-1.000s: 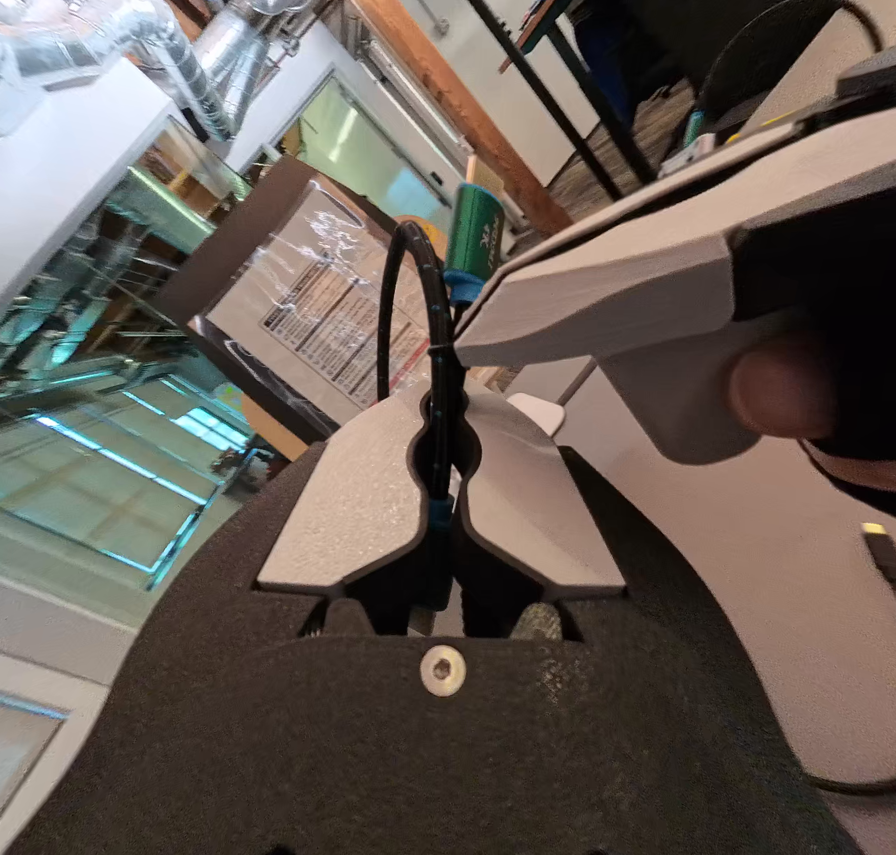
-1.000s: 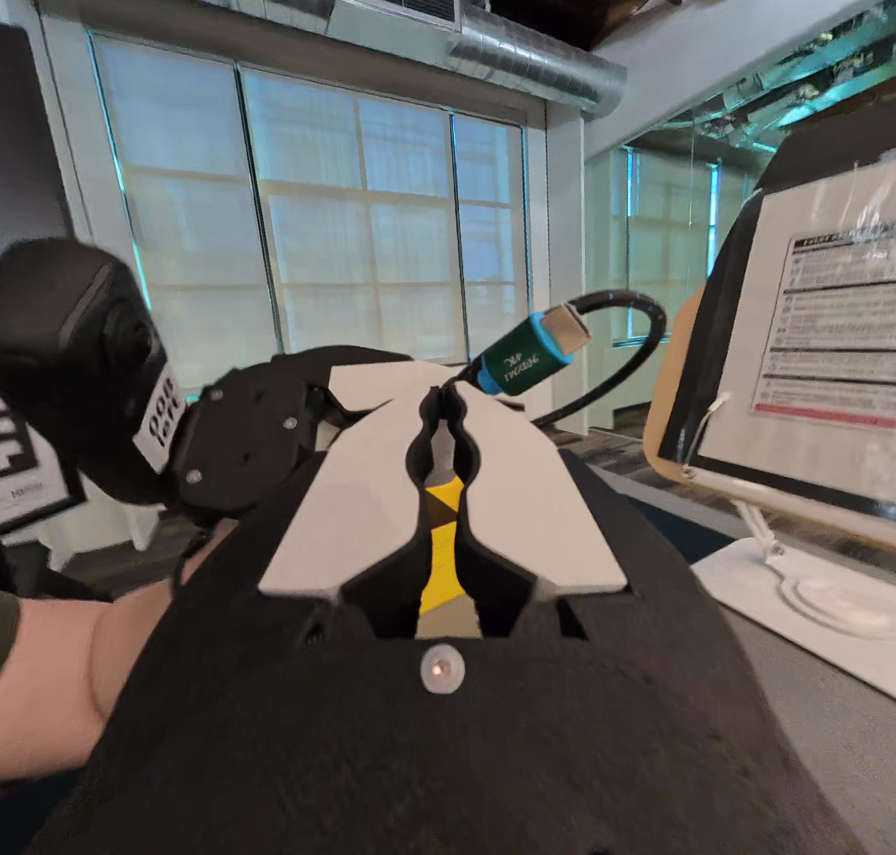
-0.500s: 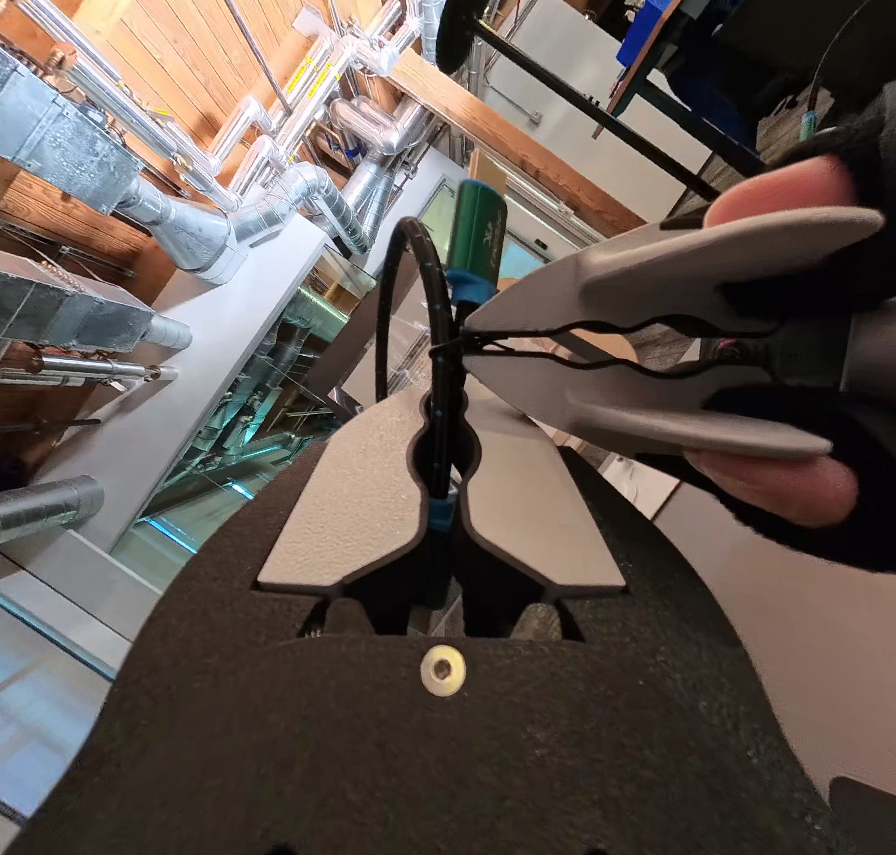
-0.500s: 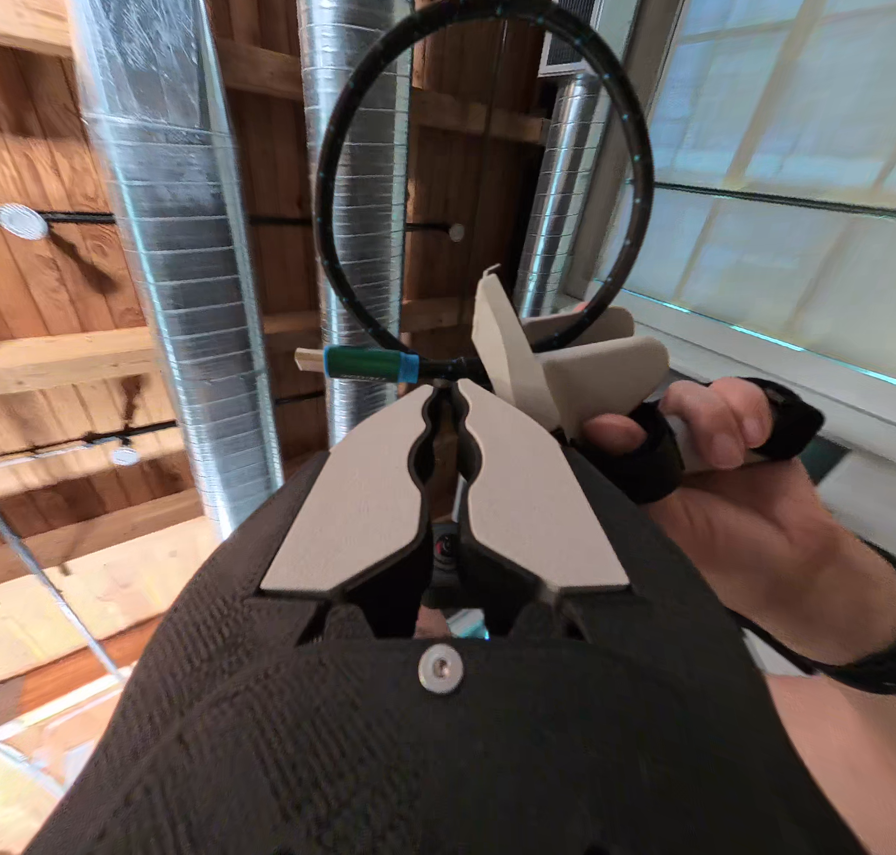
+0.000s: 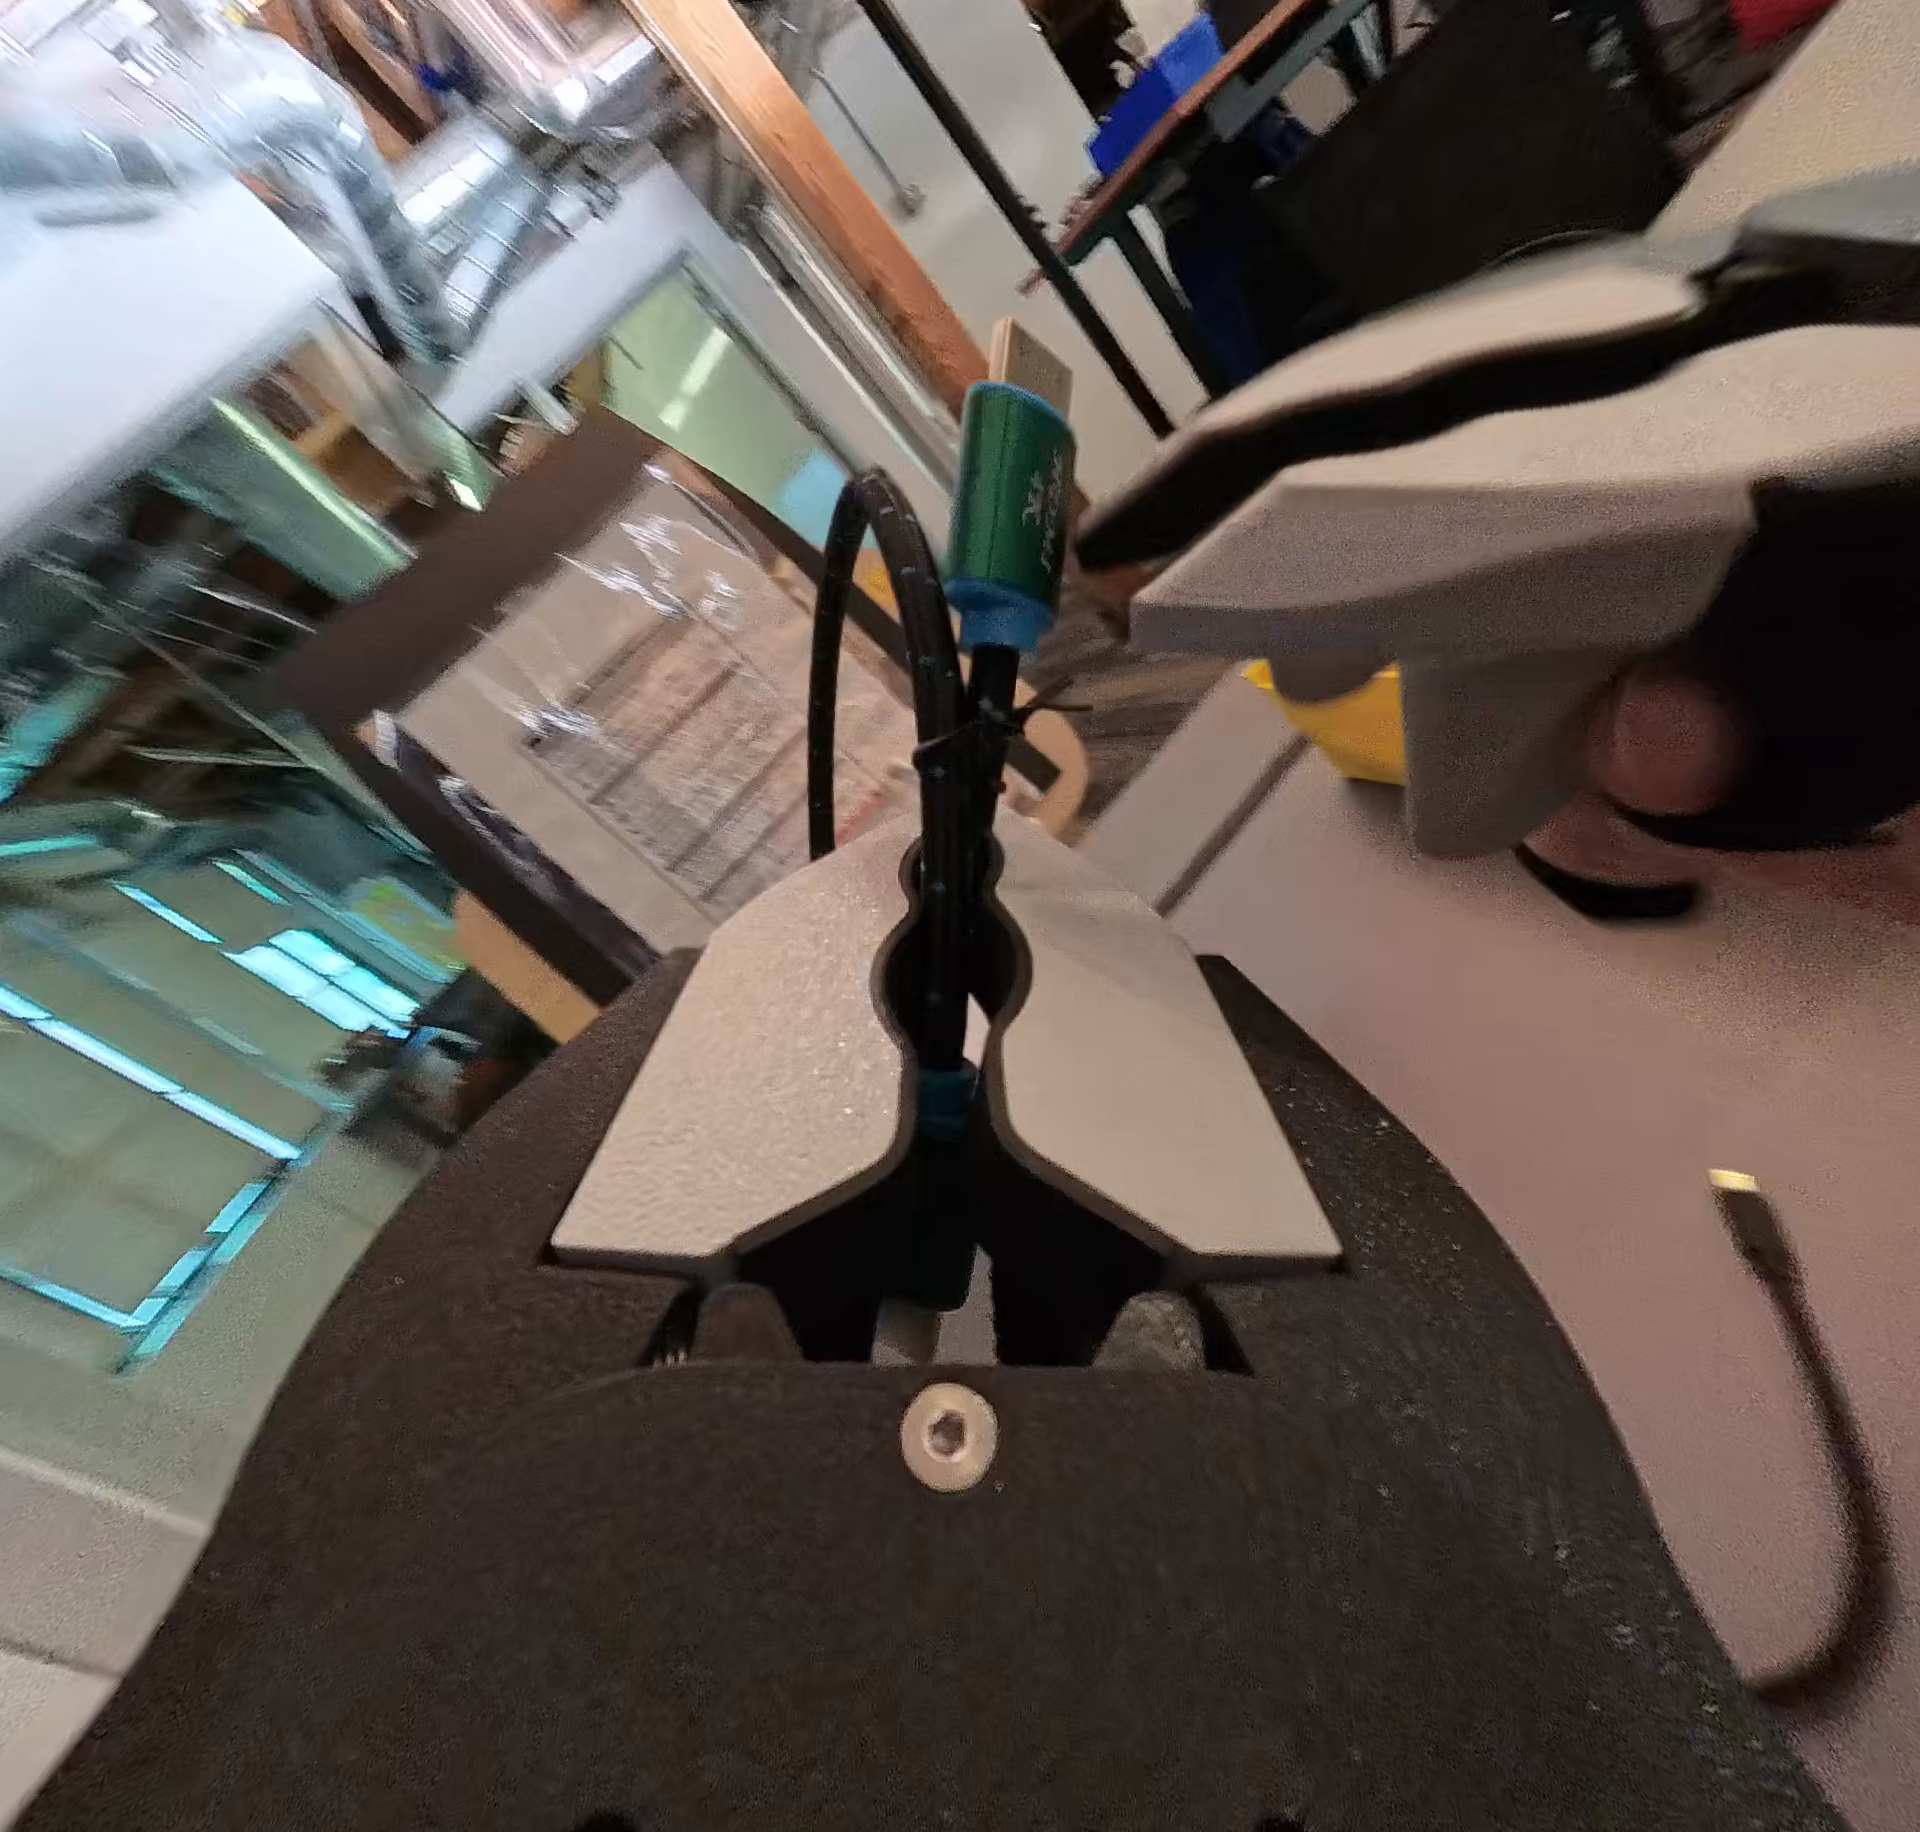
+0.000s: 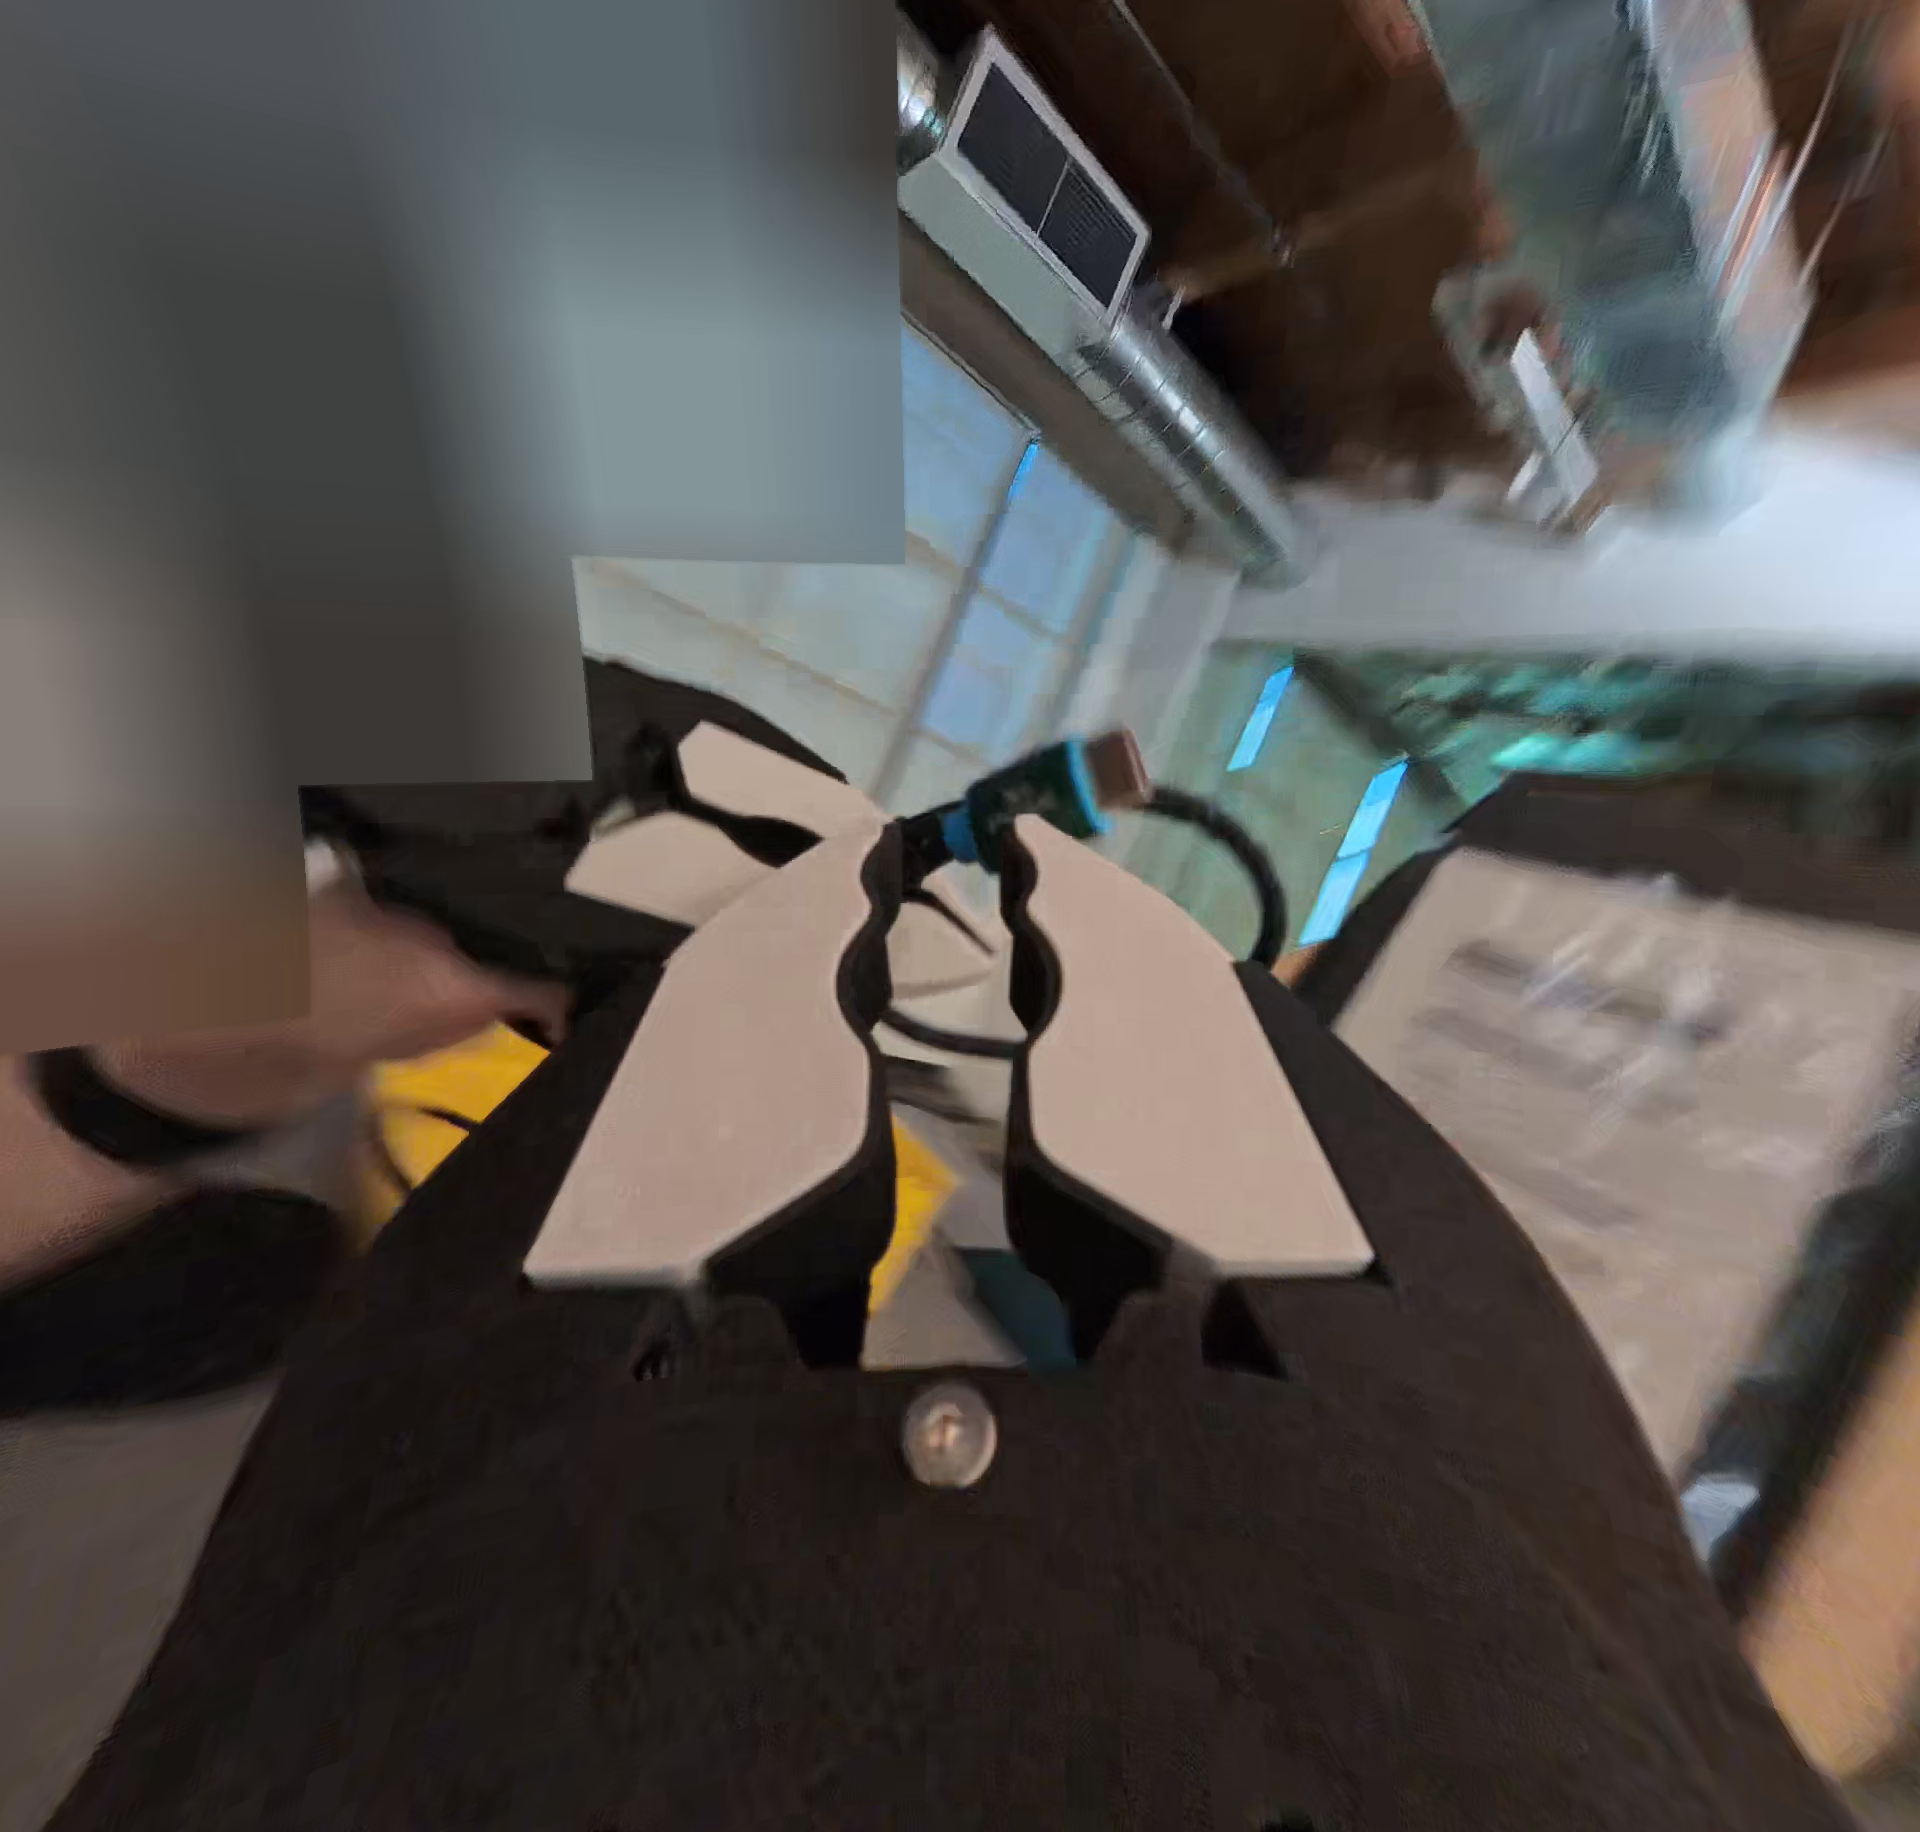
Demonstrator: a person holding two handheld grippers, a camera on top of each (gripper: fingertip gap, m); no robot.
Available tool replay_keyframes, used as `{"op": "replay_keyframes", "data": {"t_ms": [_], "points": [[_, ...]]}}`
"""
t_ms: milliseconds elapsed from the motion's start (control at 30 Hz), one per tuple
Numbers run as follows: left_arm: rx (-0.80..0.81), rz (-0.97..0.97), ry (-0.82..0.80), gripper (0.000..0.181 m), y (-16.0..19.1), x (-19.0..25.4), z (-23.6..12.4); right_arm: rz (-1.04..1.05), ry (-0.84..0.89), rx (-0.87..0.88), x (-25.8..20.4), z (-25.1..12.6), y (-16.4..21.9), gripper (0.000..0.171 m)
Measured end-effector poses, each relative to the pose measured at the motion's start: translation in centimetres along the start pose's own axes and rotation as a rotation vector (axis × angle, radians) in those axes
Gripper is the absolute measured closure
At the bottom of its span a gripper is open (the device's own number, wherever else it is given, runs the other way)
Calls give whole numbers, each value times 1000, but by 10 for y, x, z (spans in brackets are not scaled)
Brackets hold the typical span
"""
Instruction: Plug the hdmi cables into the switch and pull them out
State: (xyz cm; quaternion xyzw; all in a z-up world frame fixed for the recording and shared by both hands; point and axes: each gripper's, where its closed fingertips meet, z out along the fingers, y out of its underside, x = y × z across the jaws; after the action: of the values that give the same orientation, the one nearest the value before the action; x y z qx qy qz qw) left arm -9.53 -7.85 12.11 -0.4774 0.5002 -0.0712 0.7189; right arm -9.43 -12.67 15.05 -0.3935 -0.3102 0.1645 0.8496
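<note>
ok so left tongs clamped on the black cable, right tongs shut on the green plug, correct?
No: the right tongs are open, with the green plug just past their tips, as the right wrist view shows. The left tongs are clamped on the black cable.

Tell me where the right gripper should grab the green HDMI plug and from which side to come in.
Take the green HDMI plug on its metal shell, between the blue collar and the bare connector tip. It stands upright above the left gripper, which is shut on the cable below. The open right gripper is already beside it, so coming in sideways from that side looks best, closing on the flat faces and leaving the tip free.
</note>
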Motion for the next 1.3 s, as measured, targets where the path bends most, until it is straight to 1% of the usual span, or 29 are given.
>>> {"op": "replay_keyframes", "data": {"t_ms": [67, 100, 167, 200, 233, 333, 433, 533, 567, 633, 733, 867, 933, 1067, 1200, 1267, 1300], "points": [[-25, -64, 66, 178, 2, 7, 1, -327, 22, -57, -10, 0, -1, 154], [-40, -88, 92, 178, 4, 11, 1, -457, 16, -84, -16, 1, 1, 154], [-62, -126, 133, 178, 6, 16, 1, -645, 46, -144, -19, 3, 9, 154], [-69, -139, 147, 176, 7, 18, 1, -700, 76, -178, -17, 4, 13, 156], [-77, -147, 159, 178, 7, 19, 1, -728, 111, -206, -14, 6, 16, 159], [-101, -139, 171, 178, 11, 22, 2, -764, 144, -262, -11, 8, 22, 160], [-117, -126, 177, 178, 14, 25, 4, -783, 115, -289, -14, 8, 26, 166], [-128, -106, 164, 178, 16, 23, 5, -732, 89, -314, -14, 9, 30, 167], [-131, -101, 159, 178, 17, 23, 5, -675, 81, -327, -13, 9, 31, 168], [-121, -88, 142, 178, 16, 20, 6, -445, 47, -334, -13, 11, 31, 168], [-72, -52, 103, 177, 10, 13, 5, 15, -36, -292, -16, 14, 26, 168], [16, 40, 19, 179, -2, 2, 0, 615, -192, -210, -22, 17, 16, 170], [50, 96, -32, 179, -7, -3, -2, 879, -271, -178, -24, 18, 13, 169], [91, 149, -82, 179, -14, -6, -6, 1291, -415, -101, -27, 17, 6, 170], [111, 209, -117, 178, -17, -7, -8, 1763, -598, -36, -31, 15, 3, 169], [109, 262, -151, 178, -17, -9, -8, 1918, -646, 4, -31, 15, 4, 166], [109, 292, -170, 178, -17, -11, -9, 1972, -671, 18, -32, 15, 4, 169]]}}
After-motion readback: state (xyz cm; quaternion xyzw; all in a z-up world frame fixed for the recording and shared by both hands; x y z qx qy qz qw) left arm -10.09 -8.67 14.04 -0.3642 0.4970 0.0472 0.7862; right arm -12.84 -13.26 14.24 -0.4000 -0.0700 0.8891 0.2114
